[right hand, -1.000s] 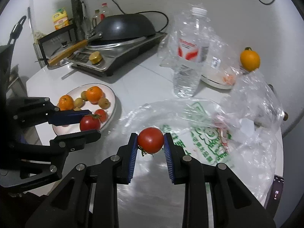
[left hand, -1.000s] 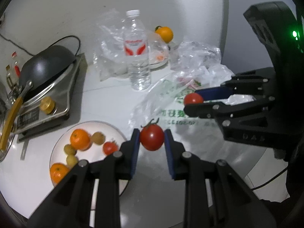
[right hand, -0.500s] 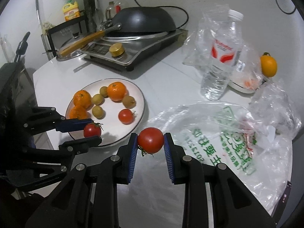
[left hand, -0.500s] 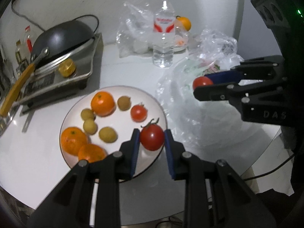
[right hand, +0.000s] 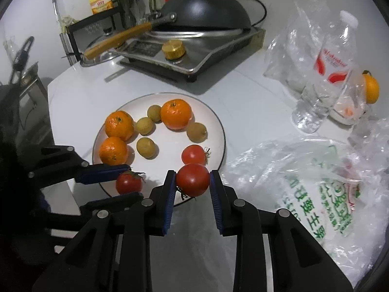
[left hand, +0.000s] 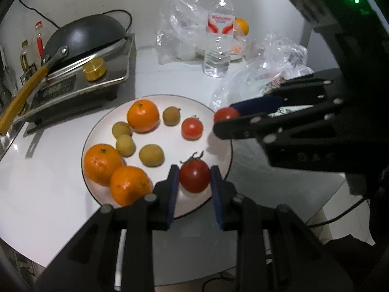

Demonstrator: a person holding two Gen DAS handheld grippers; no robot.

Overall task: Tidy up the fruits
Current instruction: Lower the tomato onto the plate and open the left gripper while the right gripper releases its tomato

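Both grippers carry tomatoes: the left gripper (left hand: 195,185) has its jaws clamped on a stemmed tomato (left hand: 194,175) over the plate's (left hand: 218,131) near edge, and the right gripper (right hand: 192,188) has its jaws clamped on a second tomato (right hand: 192,179) by the right rim.

The plate (left hand: 102,133) looks like glazed ceramic, white and glossy, with a thin dark rim. The tomatoes (left hand: 194,175) have a smooth, shiny skin; the mandarins (left hand: 143,115) have a finely dimpled peel with a soft shine; the longans (left hand: 151,155) look matt and slightly rough. The wok (right hand: 206,12) is dark metal with a dull sheen, and its handle (right hand: 116,40) looks like varnished wood. The cooker (right hand: 214,56) has a brushed steel casing and a brass-coloured knob (right hand: 173,50). The water bottle (left hand: 218,36) and the bags (right hand: 304,182) are clear, crinkled plastic. The gripper fingers (right hand: 239,216) are matt black plastic with blue pads (right hand: 169,202).
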